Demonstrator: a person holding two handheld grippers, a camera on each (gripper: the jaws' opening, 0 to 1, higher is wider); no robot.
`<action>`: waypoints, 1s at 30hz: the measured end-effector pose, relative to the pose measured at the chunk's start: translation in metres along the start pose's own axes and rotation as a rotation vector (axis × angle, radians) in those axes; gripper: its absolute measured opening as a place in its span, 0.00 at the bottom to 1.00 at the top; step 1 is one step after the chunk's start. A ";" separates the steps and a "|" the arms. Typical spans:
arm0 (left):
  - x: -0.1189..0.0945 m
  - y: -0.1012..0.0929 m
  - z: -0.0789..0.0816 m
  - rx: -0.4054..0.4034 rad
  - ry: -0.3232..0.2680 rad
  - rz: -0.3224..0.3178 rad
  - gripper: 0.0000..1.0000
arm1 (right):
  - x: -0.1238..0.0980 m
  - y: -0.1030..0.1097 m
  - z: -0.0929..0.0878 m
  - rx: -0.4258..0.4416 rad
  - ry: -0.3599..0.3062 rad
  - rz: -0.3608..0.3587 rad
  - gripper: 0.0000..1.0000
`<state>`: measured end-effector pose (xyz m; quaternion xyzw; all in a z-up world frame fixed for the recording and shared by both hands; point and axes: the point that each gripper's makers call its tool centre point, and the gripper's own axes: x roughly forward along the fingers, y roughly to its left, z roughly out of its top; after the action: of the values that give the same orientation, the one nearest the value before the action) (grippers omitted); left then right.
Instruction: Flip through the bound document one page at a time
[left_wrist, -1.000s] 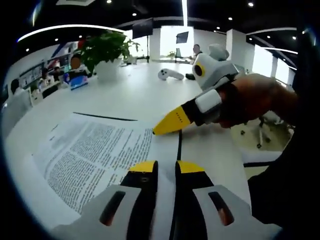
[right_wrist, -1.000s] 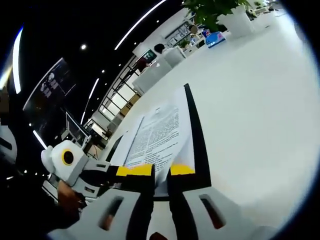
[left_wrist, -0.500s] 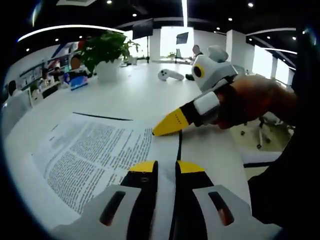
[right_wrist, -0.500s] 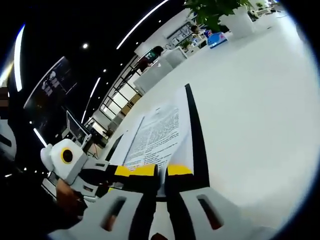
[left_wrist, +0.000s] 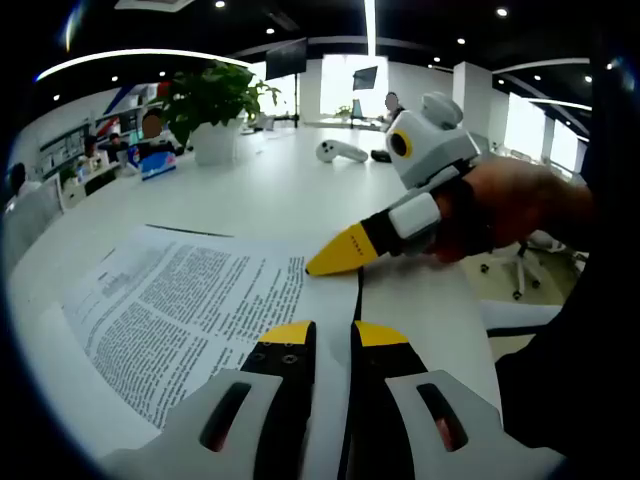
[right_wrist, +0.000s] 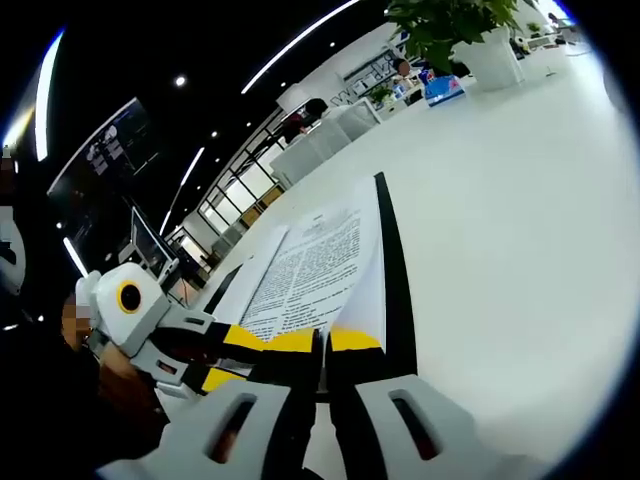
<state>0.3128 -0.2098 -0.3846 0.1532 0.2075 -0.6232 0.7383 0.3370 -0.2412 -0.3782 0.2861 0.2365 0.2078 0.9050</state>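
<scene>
white table (left_wrist: 280, 190), bound document (left_wrist: 190, 300), right gripper (left_wrist: 335, 253) at page edge

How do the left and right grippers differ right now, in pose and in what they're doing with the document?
The right gripper has its fingers nearly closed on the page edge of the bound document; the left gripper is narrowly parted and holds nothing. The right reaches in from the side, the left hangs low over the near edge. Both have yellow-tipped fingers.

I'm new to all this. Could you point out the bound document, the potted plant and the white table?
bound document (left_wrist: 190, 300), left gripper view, printed top page.
potted plant (left_wrist: 210, 95), left gripper view, leaves.
white table (right_wrist: 500, 200), right gripper view, bare top.
</scene>
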 end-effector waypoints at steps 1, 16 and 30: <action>0.000 0.000 0.000 0.000 0.000 0.001 0.17 | 0.000 0.000 0.000 -0.009 -0.001 0.000 0.03; 0.000 0.000 0.001 -0.008 -0.018 -0.002 0.17 | -0.001 -0.001 0.000 -0.021 -0.006 -0.017 0.02; -0.009 -0.005 0.001 -0.047 -0.003 -0.015 0.24 | -0.001 -0.004 0.003 0.033 -0.030 -0.019 0.02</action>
<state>0.3070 -0.2039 -0.3790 0.1332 0.2221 -0.6238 0.7375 0.3382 -0.2461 -0.3783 0.3019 0.2292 0.1910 0.9055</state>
